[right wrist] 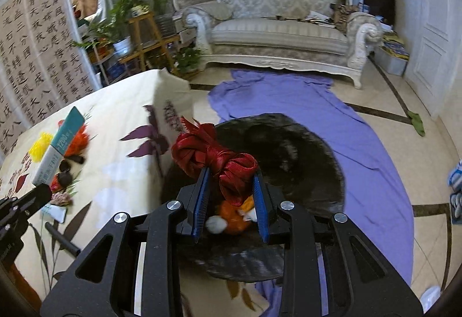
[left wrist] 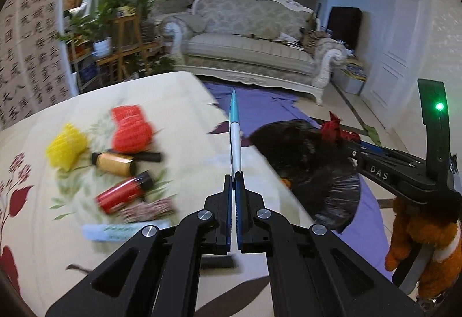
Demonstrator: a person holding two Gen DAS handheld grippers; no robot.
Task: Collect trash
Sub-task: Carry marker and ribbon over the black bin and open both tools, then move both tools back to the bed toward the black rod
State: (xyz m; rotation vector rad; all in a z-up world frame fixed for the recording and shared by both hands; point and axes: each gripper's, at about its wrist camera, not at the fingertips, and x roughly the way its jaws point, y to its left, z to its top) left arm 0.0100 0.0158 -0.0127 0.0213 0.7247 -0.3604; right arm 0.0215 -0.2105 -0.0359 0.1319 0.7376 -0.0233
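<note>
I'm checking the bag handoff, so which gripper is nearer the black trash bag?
Right. The right gripper sits at the black trash bag, shut on its red ribbon. The left gripper holds a flat packet above the table, beside the bag.

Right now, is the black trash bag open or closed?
Open: the bag gapes beside the table, and the right hand-held gripper holds its red ribbon.
</note>
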